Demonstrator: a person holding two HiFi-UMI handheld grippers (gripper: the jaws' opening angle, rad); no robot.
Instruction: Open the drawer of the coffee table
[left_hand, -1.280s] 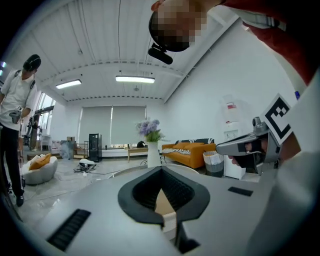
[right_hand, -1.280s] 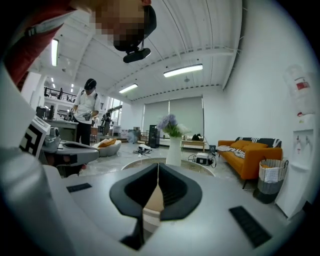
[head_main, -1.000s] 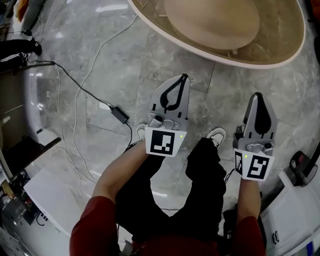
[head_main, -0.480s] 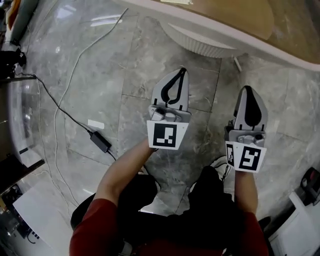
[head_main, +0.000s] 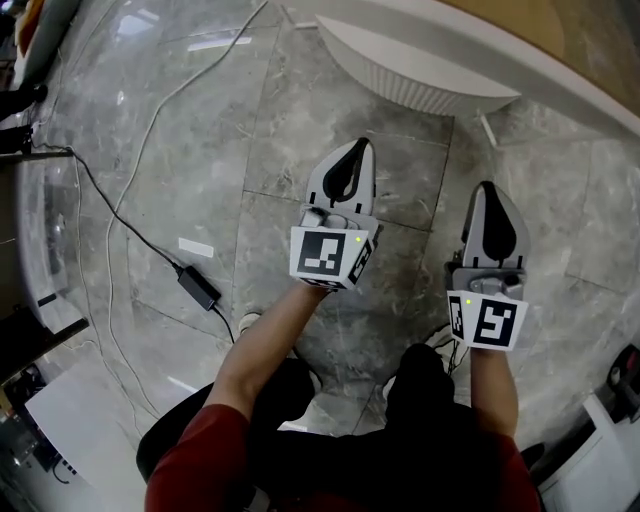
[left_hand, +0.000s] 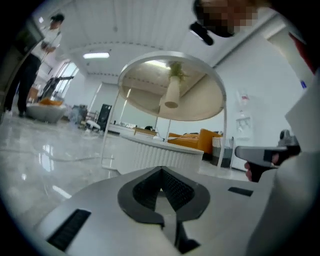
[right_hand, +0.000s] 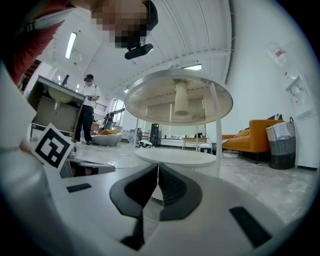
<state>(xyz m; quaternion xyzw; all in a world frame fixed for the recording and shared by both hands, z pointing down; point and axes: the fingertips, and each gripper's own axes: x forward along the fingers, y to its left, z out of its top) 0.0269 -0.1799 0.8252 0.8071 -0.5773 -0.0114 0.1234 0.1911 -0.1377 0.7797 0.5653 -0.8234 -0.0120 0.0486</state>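
The coffee table has a round tan top (right_hand: 178, 97) on thin white legs and a low white ribbed drum (right_hand: 175, 160) beneath it. In the head view the drum (head_main: 420, 75) lies at the top, just ahead of both grippers. My left gripper (head_main: 352, 160) points at it, shut and empty. To its right my right gripper (head_main: 487, 190) is also shut, with nothing in it. Low to the floor, the left gripper view shows the drum (left_hand: 150, 152) beyond the closed jaws (left_hand: 161, 172). I cannot make out a drawer front or handle.
A cable with a black power adapter (head_main: 197, 287) runs over the grey marble floor at the left. A white box (head_main: 80, 410) sits at the lower left. A person (right_hand: 87, 110) stands far off, and an orange sofa (right_hand: 255, 135) stands at the right.
Both grippers have sunk toward the floor and the view has dropped with them. The table top has slid up out of the head view, and the ribbed drum has come into sight.
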